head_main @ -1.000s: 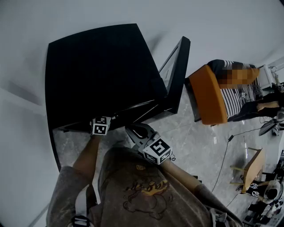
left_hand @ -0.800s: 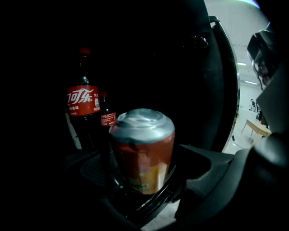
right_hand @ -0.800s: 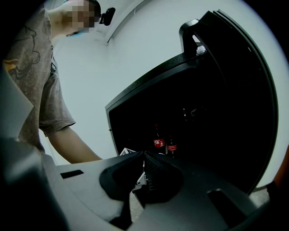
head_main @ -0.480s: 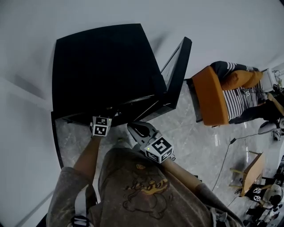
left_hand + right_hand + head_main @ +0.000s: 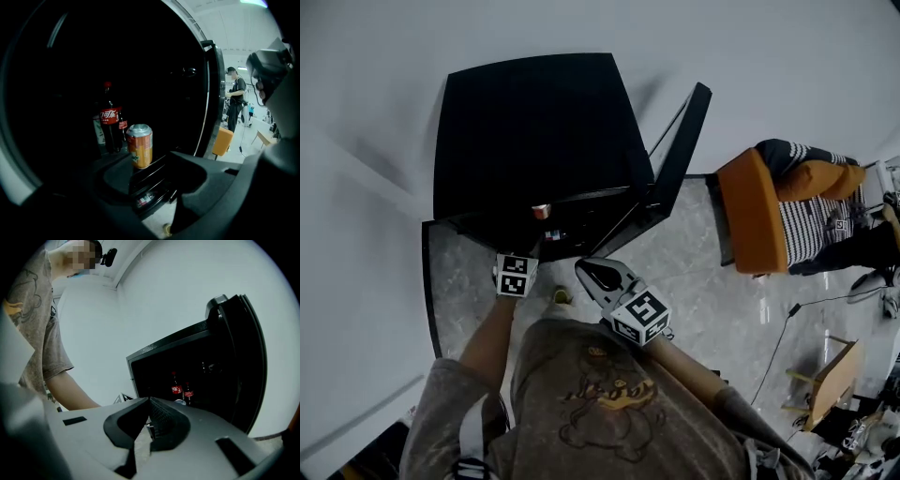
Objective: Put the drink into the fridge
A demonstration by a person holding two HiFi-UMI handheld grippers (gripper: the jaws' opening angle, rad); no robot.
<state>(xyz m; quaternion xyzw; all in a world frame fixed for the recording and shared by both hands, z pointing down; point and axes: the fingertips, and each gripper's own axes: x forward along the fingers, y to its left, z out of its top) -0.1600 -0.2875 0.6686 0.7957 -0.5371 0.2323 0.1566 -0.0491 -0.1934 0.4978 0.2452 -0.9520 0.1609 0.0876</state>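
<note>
The drink, an orange can (image 5: pixel 139 145), stands upright on a shelf inside the black fridge (image 5: pixel 534 131), next to a cola bottle (image 5: pixel 109 123). My left gripper (image 5: pixel 150 165) sits just in front of the can, not touching it. Its jaws have just been closing, still stand apart, and hold nothing. In the head view the left gripper (image 5: pixel 517 258) hangs before the fridge's open front, and the right gripper (image 5: pixel 598 274) is beside it on the right. In the right gripper view the right gripper (image 5: pixel 150 403) has its tips together with nothing in them. Two cola bottles (image 5: pixel 176 388) show beyond it.
The fridge door (image 5: pixel 680 155) stands swung open to the right. Past it stands an orange chair (image 5: pixel 750 211) with a seated person (image 5: pixel 811 202). A cable (image 5: pixel 778 328) runs across the marble floor toward a small wooden table (image 5: pixel 830 366). A white wall backs the fridge.
Both grippers have drawn back from the fridge's front. The left marker cube, earlier at the fridge's edge, now sits apart from it, and the shelf with drinks has come into view.
</note>
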